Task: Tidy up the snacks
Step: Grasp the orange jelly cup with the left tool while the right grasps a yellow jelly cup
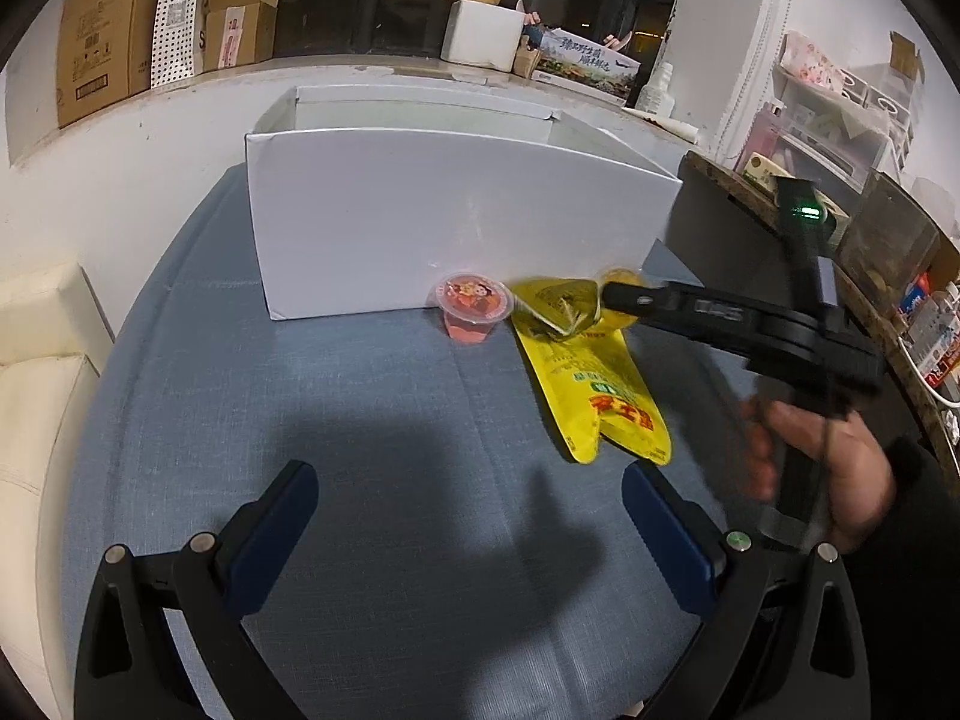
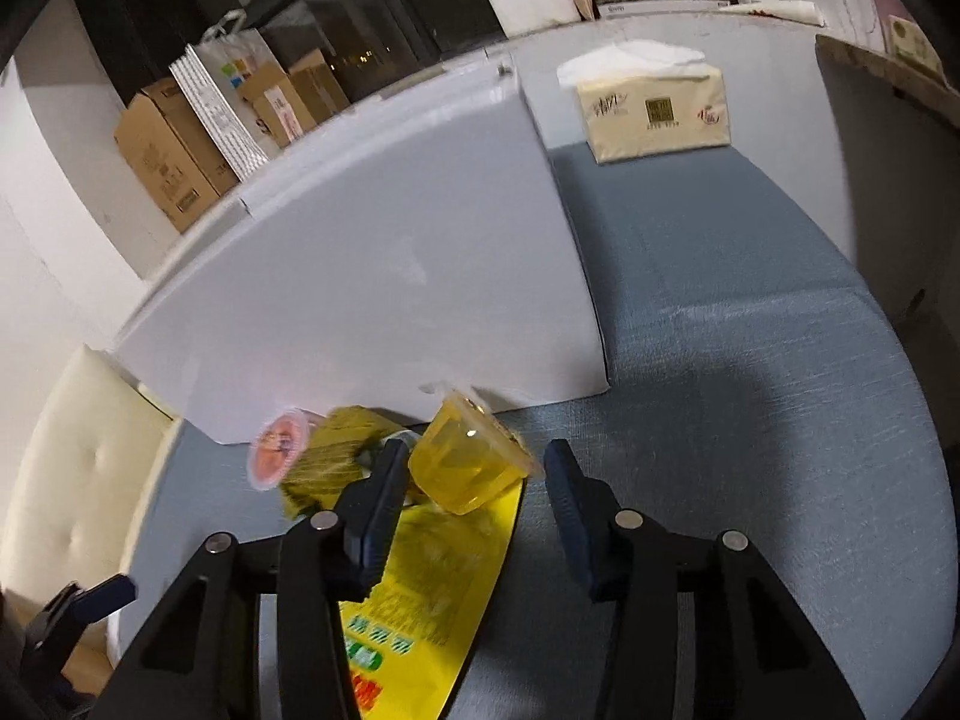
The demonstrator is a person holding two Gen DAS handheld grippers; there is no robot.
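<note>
Snacks lie in a small cluster at the foot of the white box (image 1: 420, 222), on the blue-grey surface (image 1: 360, 420), and they read from left to right as follows. Furthest left stands the red jelly cup (image 1: 471, 309), upright and just beside the box wall. Next to it sits a small olive-yellow wrapped snack (image 1: 555, 303), resting on the top end of the yellow pouch (image 1: 591, 387), whose long axis runs from the box back toward the person. At the right edge of the cluster is the yellow jelly cup (image 2: 471, 465), tilted, with its lid facing up and away toward the box.

The left hand-held gripper (image 1: 471, 525) hangs well back from the cluster with its jaws wide and nothing between them. The right hand-held gripper (image 2: 474, 498) is plainly the nearer one: the yellow jelly cup sits directly ahead between its fingertips, the left fingertip (image 2: 384, 480) at or against the cup's side, the right fingertip (image 2: 561, 480) just clear of it with a sliver of surface showing. So the jaws stand narrowed around the cup but not yet clamped on both sides. The box's open top lies beyond and above.
</note>
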